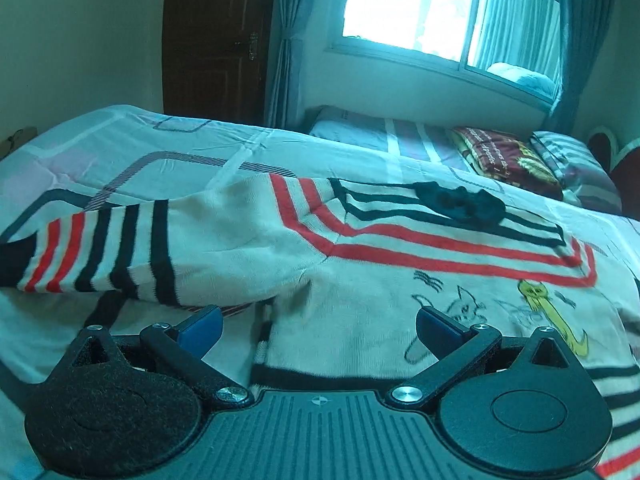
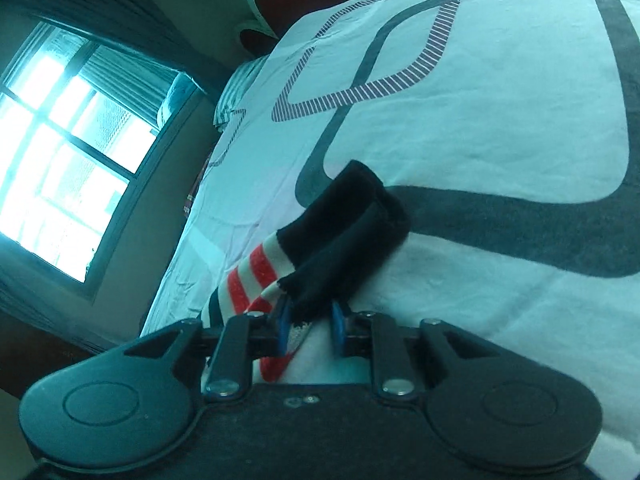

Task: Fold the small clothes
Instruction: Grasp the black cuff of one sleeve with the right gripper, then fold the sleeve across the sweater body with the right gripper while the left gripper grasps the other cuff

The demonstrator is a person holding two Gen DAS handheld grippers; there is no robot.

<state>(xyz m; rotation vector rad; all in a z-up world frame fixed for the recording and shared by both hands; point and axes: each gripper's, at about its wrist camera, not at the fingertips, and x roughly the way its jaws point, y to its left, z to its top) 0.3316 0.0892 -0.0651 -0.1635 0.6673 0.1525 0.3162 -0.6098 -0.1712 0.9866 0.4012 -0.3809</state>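
Now right tongs (image 2: 308,330) pinch sweater (image 1: 360,264) cuff (image 2: 352,236); bedspread (image 2: 500,120) beyond bare.

You're looking across a wide bed with a pale quilt (image 1: 132,152) printed in grey rounded outlines. Behind it, a bright aluminium-framed sliding window (image 1: 432,8) pours daylight in, grey-blue pleated curtains (image 1: 286,40) hanging at its sides. A dark brown wooden door (image 1: 212,40) stands left, plain pale wall (image 1: 80,32) beside it. A maroon patterned pillow (image 1: 504,160) lies near the red heart-shaped headboard (image 1: 624,164).
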